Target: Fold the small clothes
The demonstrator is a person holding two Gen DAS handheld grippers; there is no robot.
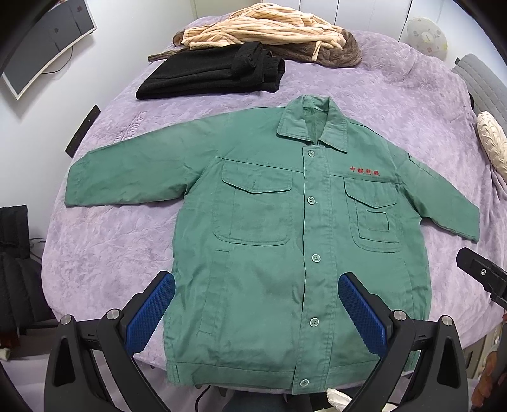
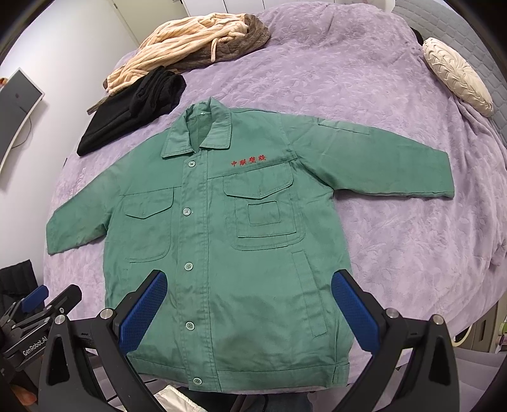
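A small green buttoned jacket (image 1: 269, 241) (image 2: 240, 241) with red embroidery on the chest lies flat and face up on a purple bedspread (image 1: 111, 253) (image 2: 396, 237), both sleeves spread out sideways. My left gripper (image 1: 256, 285) hovers open above the jacket's lower front, its blue pads wide apart with nothing between them. My right gripper (image 2: 248, 282) is likewise open over the lower hem area, holding nothing. The right gripper's body shows at the right edge of the left wrist view, and the left gripper's body at the lower left of the right wrist view.
Folded black clothes (image 1: 215, 73) (image 2: 126, 107) and a beige striped garment (image 1: 263, 28) (image 2: 183, 41) lie at the far side of the bed. A cream cushion (image 1: 491, 142) (image 2: 459, 76) sits far right. A monitor (image 1: 41, 41) stands at the left wall.
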